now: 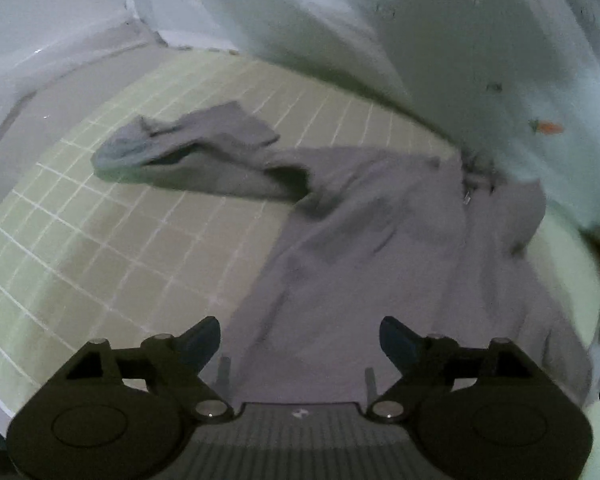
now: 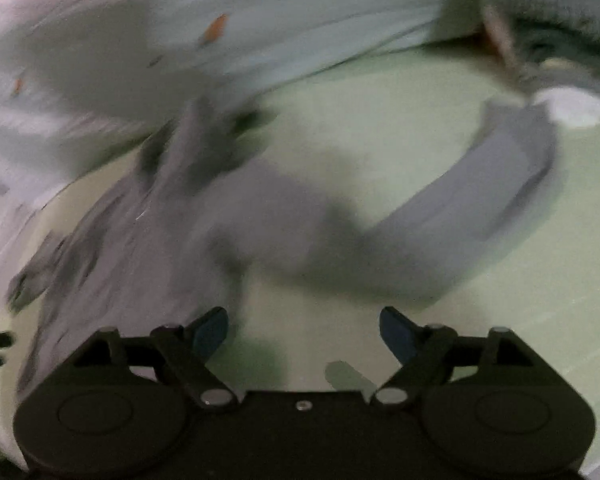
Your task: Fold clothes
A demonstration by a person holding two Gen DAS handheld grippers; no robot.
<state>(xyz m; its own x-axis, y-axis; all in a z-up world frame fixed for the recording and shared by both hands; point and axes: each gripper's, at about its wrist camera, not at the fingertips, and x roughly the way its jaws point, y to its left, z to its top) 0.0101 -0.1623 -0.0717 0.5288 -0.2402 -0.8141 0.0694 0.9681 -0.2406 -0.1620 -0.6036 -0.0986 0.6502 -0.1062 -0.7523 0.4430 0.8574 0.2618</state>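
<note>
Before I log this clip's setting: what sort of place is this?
Probably a home workspace or makeshift folding station, not certain: a green gridded cutting mat as the work surface, a grey long-sleeved garment spread on it, and pale walls meeting close behind.

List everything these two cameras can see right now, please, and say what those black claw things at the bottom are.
Garment: one, grey, long-sleeved, lying unfolded and rumpled on the mat; one sleeve stretches out to the left in the left wrist view, the other sleeve curves off to the right in the right wrist view.
Mat: one, pale green with a white grid, under the garment.
Walls: pale, whitish, with a few small orange marks, behind the mat.
Left gripper: one, black with blue pads, jaws open, over the garment's near edge.
Right gripper: one, black with blue pads, jaws open, over bare mat beside the garment.
</note>
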